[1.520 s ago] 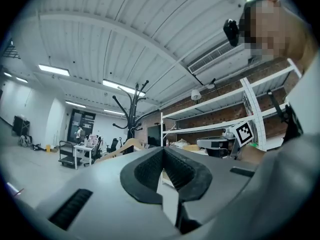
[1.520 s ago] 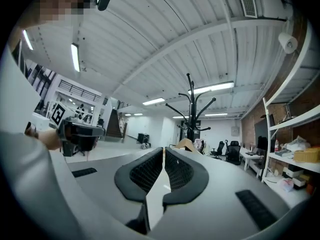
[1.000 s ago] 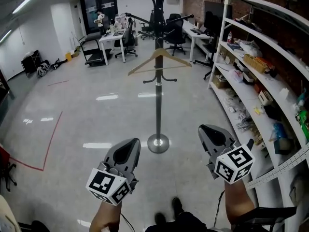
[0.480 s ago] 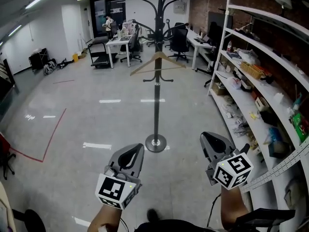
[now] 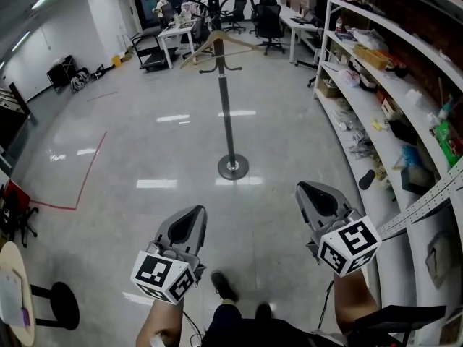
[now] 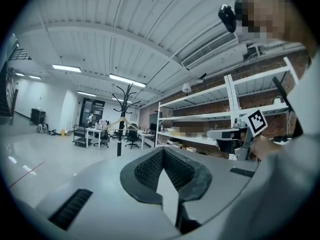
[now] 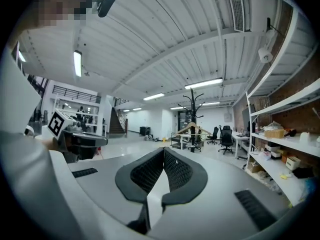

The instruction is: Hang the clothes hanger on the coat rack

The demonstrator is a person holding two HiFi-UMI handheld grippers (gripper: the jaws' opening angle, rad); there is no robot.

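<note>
The black coat rack (image 5: 226, 107) stands on the glossy floor, well ahead of both grippers. A wooden clothes hanger (image 5: 217, 43) hangs from one of its upper arms. In the left gripper view the coat rack (image 6: 120, 129) and hanger (image 6: 120, 120) look small and far off; the right gripper view shows the coat rack (image 7: 192, 116) and hanger (image 7: 192, 129) likewise. My left gripper (image 5: 189, 221) is shut and holds nothing. My right gripper (image 5: 309, 194) is shut too; its jaws have just closed the last bit with nothing between them. Both point level toward the rack.
Long white shelves (image 5: 405, 114) loaded with boxes and clutter run along the right wall, close to my right gripper. Desks and office chairs (image 5: 268, 20) stand behind the rack. A round stool (image 5: 61, 306) and a table edge sit at lower left. My shoes (image 5: 224, 286) show below.
The rack and its hanger have drawn farther off and higher in the head view as I backed away. Both grippers came back with me. The stool and my shoes came into view.
</note>
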